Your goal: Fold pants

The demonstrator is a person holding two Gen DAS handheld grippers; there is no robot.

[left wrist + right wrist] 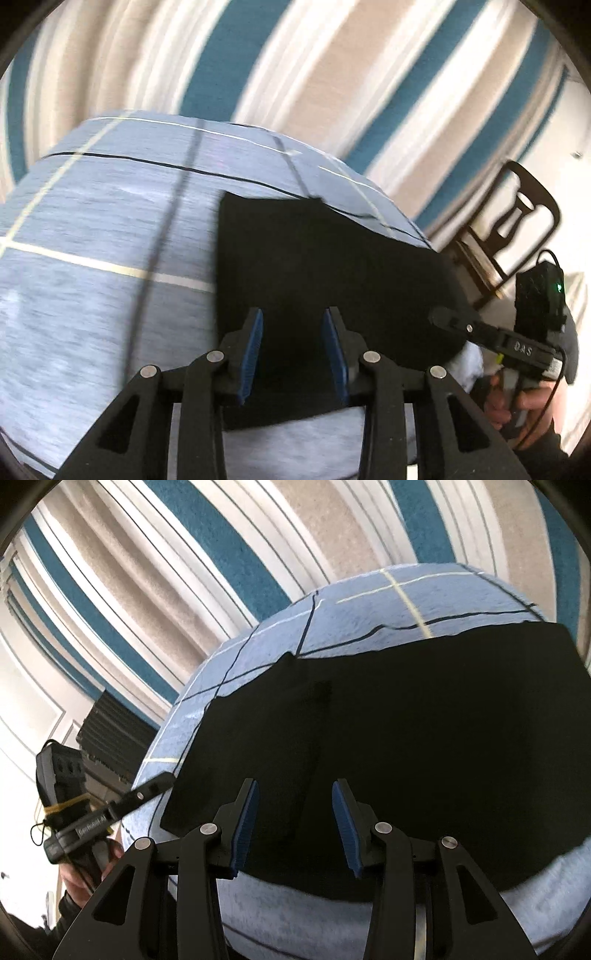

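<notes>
The pants (325,273) are black and lie flat on a light blue cover (110,229) with a thin grid of lines, which drapes a rounded support. In the right wrist view the pants (424,746) form a broad, compact slab; a straight vertical edge near its left side suggests one layer already laid over another. The near edge of the pants runs just beyond the claws, with bare cover below it.

Step in hand, as judged: one fold appears laid down and let go. The next move calls for both claws to take the pants at an edge or pair of corners, lift together and carry that edge across the slab, keeping the layers aligned. Which edge is best cannot be told, as the black cloth hides its seams.

The left claw (293,349) stands about half open over the near left part of the pants. Nothing lies between its blue pads (253,354); contact with the cloth cannot be confirmed. The right claw (293,827) is likewise about half open over the near edge of the pants, and grips nothing.

Each claw shows at the side of the other's view, held by a hand (517,402). Beyond the pants hangs a striped curtain (332,74); right of them stands a dark chair (517,221).
</notes>
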